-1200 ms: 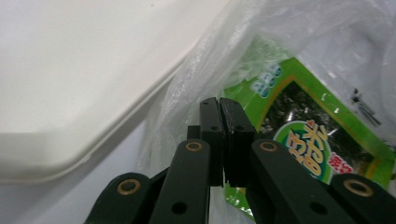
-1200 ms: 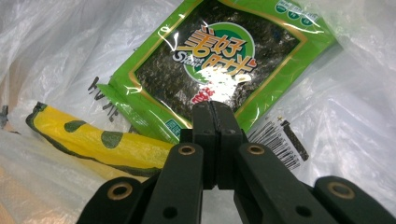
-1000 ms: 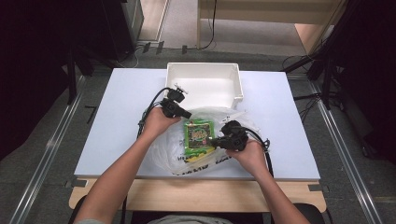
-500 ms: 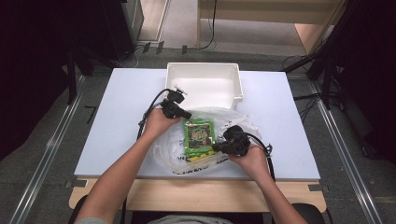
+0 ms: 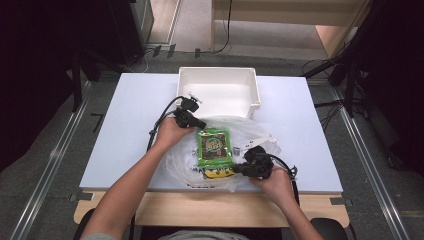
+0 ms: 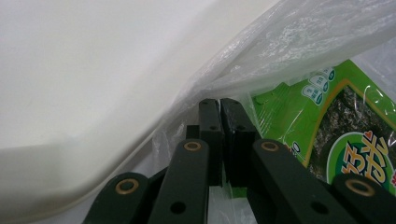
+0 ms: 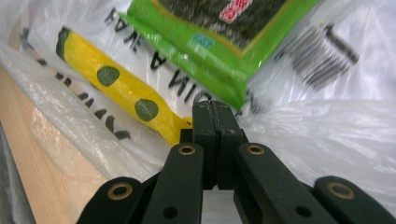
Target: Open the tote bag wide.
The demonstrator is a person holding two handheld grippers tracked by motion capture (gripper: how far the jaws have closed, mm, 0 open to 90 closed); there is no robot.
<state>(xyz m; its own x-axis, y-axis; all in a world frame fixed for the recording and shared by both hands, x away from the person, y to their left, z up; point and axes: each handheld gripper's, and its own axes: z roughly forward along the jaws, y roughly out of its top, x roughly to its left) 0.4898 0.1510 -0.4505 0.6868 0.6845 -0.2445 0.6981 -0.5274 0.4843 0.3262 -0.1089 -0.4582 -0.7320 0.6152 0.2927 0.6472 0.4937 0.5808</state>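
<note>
1. plastic bag point(image 5: 250, 132) was lying crumpled on the near half of the white table point(image 5: 135, 130), just in front of the white bin point(image 5: 220, 90), with its far edge right up by the bin's front wall.
2. inside the bag sat a green snack packet point(image 5: 214, 146), lying flat, and a yellow packet with dark dots point(image 5: 220, 174) peeked out from under its near end.
3. left gripper point(image 5: 199, 123) was at the bag's far left corner, jaws pinched tight on a fold of the plastic. in the left gripper view you could see the film bunched right at the tips point(image 6: 219, 105), green packet just to the right of them and the bin wall point(image 6: 93, 70) to the left.
4. right gripper point(image 5: 239, 170) was at the near edge of the bag, by the yellow packet. its jaws were clenched together too, with the plastic gathered around the tips point(image 7: 215, 107) in the right gripper view, so it looked like it had hold of the film.
5. both hands came in from the near side, cables trailing off each gripper.
</note>
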